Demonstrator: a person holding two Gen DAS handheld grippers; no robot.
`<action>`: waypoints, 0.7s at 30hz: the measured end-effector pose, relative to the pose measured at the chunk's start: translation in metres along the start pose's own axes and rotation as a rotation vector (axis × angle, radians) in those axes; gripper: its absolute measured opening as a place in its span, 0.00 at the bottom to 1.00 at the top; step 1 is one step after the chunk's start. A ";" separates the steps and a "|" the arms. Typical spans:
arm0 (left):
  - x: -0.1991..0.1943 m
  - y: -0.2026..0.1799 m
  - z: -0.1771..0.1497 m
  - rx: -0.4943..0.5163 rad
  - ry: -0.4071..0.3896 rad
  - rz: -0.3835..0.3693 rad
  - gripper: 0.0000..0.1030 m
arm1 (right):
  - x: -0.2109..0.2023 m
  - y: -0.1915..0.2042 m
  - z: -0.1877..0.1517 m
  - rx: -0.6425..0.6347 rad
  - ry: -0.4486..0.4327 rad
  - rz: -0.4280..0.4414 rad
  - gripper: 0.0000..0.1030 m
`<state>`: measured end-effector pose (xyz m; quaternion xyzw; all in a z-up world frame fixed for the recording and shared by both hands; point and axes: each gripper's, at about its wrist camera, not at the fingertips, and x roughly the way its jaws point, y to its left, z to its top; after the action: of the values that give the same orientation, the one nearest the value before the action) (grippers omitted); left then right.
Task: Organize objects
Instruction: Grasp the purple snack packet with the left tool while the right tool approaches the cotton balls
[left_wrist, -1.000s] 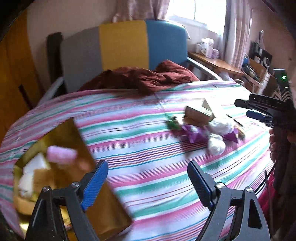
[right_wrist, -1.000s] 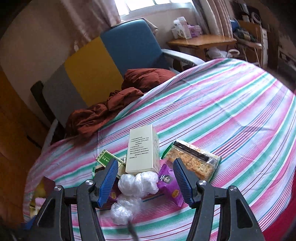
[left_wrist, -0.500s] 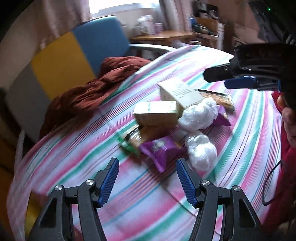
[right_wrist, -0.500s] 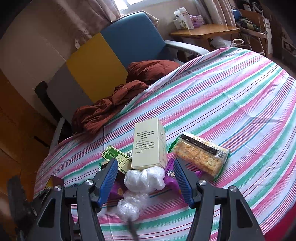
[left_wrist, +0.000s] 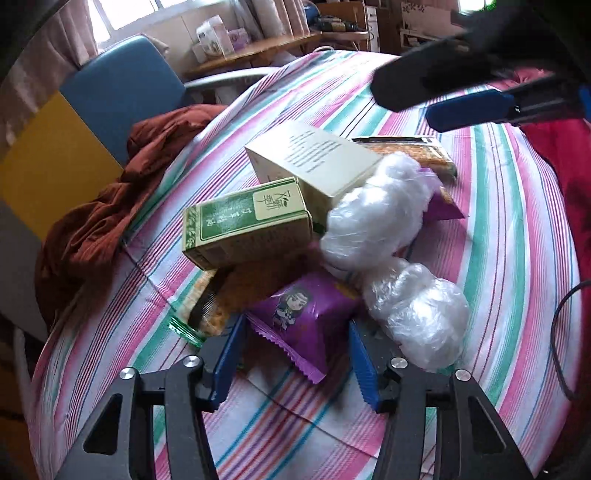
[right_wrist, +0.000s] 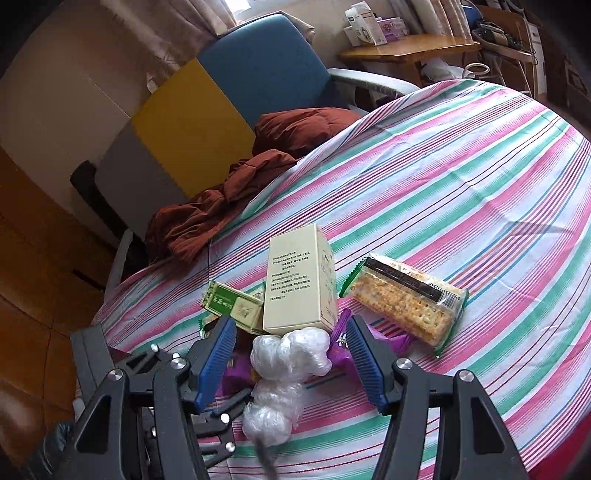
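Purple packet (left_wrist: 306, 314), glossy with a cartoon figure and zigzag sealed edges, lies on the striped cloth (left_wrist: 509, 236) with its near end between the wide-open, empty left gripper (left_wrist: 293, 363). Just right of the packet: two crinkled clear wrap balls (left_wrist: 413, 306). Behind the packet: green box (left_wrist: 247, 221) tilted on a cracker pack (left_wrist: 236, 288), then a cream box (left_wrist: 314, 162) with printed text. Right gripper (right_wrist: 291, 363) also spread wide, holding nothing, its fingers either side of the wrap balls (right_wrist: 288, 354). Right of the packet, beyond a second purple packet (right_wrist: 395, 338), a long cracker sleeve (right_wrist: 406, 299) lies flat. Far behind the packet, rust-red fabric (right_wrist: 236, 199) hangs off a chair (right_wrist: 258, 74).
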<state>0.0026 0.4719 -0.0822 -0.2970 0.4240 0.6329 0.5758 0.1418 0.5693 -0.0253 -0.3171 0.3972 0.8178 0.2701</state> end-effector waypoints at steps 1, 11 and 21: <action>0.000 -0.001 -0.002 -0.013 0.015 -0.020 0.44 | 0.000 0.001 0.000 -0.001 0.001 -0.001 0.61; -0.026 -0.010 -0.042 -0.275 0.059 -0.085 0.31 | 0.005 0.005 -0.002 -0.021 0.026 0.008 0.61; -0.058 -0.029 -0.045 -0.244 0.013 -0.008 0.61 | 0.006 0.006 -0.003 -0.028 0.033 0.021 0.61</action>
<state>0.0354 0.4040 -0.0590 -0.3708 0.3464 0.6756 0.5349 0.1348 0.5643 -0.0278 -0.3301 0.3934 0.8206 0.2505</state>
